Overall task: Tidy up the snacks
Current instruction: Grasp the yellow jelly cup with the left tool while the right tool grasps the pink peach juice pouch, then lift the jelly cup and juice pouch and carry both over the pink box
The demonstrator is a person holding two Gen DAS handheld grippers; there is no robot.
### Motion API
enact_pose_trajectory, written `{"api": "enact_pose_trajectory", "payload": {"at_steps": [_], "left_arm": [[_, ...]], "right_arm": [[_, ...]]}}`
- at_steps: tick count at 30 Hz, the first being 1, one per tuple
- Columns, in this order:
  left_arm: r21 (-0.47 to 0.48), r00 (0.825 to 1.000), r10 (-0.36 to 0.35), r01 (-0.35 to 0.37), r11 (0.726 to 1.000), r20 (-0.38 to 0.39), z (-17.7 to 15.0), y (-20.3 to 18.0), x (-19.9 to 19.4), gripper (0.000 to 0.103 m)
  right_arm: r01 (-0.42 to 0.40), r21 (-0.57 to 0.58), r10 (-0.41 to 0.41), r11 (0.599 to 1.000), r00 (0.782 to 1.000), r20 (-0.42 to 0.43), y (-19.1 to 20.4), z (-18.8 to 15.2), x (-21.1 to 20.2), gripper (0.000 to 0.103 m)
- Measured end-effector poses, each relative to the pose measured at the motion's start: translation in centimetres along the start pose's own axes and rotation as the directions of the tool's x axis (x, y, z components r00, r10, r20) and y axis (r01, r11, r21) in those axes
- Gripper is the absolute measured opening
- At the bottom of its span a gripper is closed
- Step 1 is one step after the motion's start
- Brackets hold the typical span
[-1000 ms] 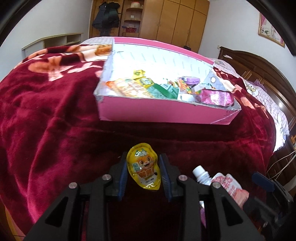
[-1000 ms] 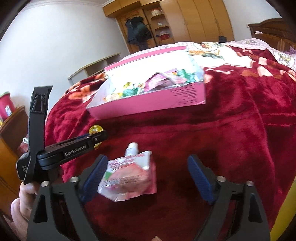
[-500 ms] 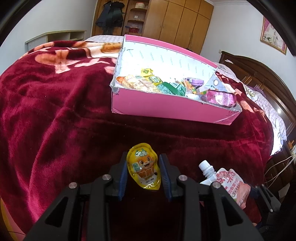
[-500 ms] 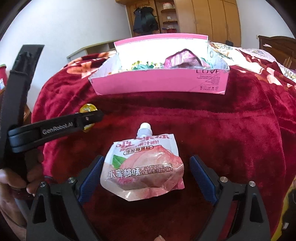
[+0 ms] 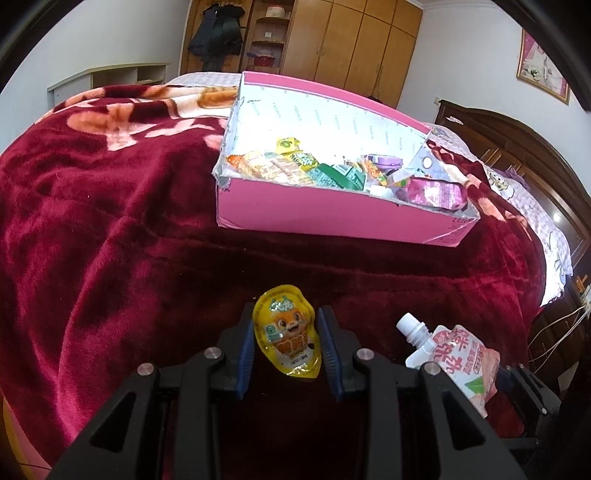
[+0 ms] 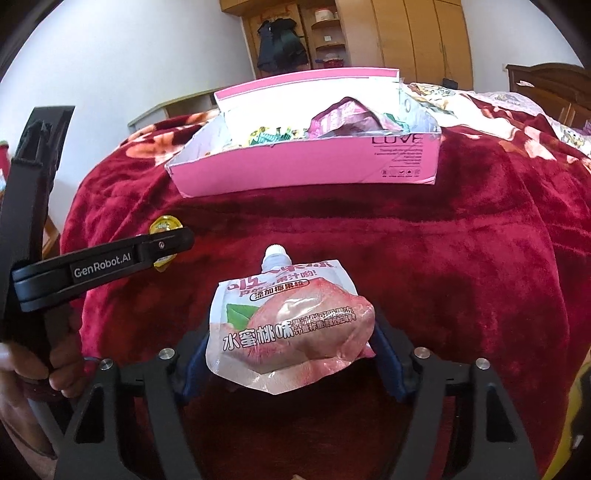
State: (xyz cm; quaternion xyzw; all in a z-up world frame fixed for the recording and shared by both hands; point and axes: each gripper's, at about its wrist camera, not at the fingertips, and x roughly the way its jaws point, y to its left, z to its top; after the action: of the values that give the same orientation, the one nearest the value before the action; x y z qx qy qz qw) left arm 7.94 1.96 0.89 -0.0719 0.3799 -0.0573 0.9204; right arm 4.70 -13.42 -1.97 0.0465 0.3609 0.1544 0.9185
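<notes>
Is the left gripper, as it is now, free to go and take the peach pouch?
Probably not: the left gripper is shut on the yellow jelly, and the right gripper's jaws already flank the peach pouch.

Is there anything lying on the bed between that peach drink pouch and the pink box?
No. In the right wrist view only bare red blanket lies between the peach pouch and the pink box.

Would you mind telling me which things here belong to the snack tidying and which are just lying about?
Part of the job:
- yellow jelly cup, clamped in the left gripper
- peach drink pouch, between the closing pads of the right gripper
- pink box, already holding snacks

Just there:
- red blanket
- wooden wardrobe
- hanging dark jacket
- framed picture
</notes>
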Motion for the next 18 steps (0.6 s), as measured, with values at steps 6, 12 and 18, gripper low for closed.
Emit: {"api": "enact_pose_trajectory", "payload": {"at_steps": [6,12,18], "left_arm": [[0.004,1.000,-0.012,0.012,1.000,0.018,0.3,-0.3,-1.0,0.034],[0.019,0.999,-0.026,0.025,1.000,0.038,1.2,-1.0,-1.8,0.034],[0.046,0.998,-0.035,0.032,0.998,0.060,3.3,-1.7,-2.0,0.034]], "right_arm": [[-0.012,0.020,0.011,1.000,1.000,0.024,-0.5,0.3,-0.9,0.074],[-0.021,0.055,0.019,0.998,0.999,0.051,-1.5,1.0,-2.0,0.074],[-0.020,0.087,0.015,0.996,0.998,0.063,-2.6,1.7,-2.5,0.074]]}}
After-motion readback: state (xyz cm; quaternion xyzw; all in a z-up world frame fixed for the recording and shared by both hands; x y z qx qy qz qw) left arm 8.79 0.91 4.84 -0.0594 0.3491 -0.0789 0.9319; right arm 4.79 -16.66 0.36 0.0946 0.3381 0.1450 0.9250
